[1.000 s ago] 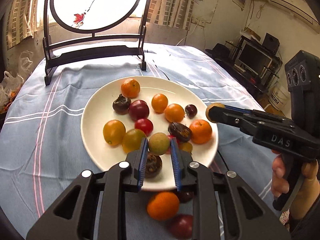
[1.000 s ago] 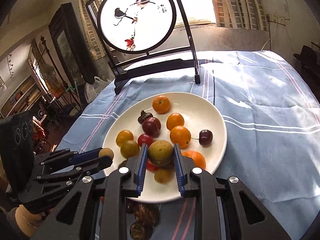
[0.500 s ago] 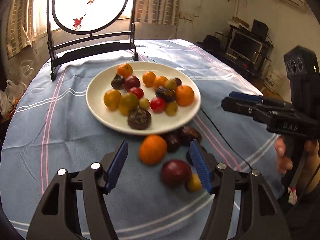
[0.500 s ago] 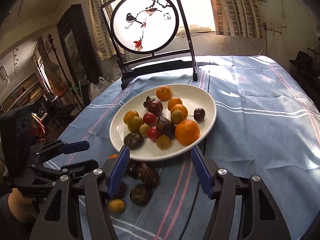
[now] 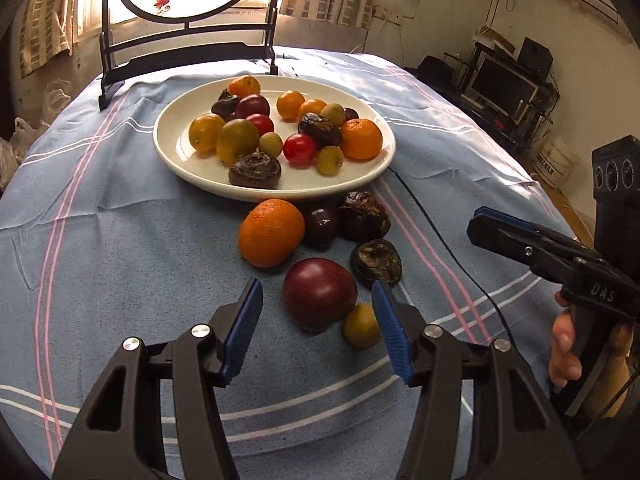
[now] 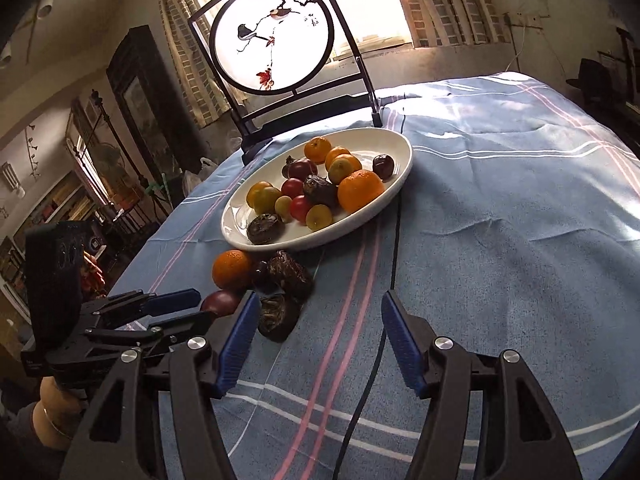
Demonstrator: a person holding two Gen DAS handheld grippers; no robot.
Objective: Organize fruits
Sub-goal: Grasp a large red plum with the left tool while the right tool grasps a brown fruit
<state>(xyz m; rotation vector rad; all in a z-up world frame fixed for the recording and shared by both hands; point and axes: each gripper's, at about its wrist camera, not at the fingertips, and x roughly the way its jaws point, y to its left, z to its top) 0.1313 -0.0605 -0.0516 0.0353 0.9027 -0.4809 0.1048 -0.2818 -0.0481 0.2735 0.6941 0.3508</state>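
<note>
Only the left wrist view shows the small yellow-green fruit (image 5: 360, 326) at 5 o'clock of the dark red plum (image 5: 320, 293); only the right wrist view shows the round bird screen (image 6: 272, 36) whole. The left gripper (image 5: 318, 330) tilts down over the cloth, jaws closing, plum between them, untouched. The right gripper (image 6: 316, 340) is half open over bare tablecloth (image 6: 500, 248), holding nothing. The plate (image 5: 180, 160) sits at 12 o'clock.
</note>
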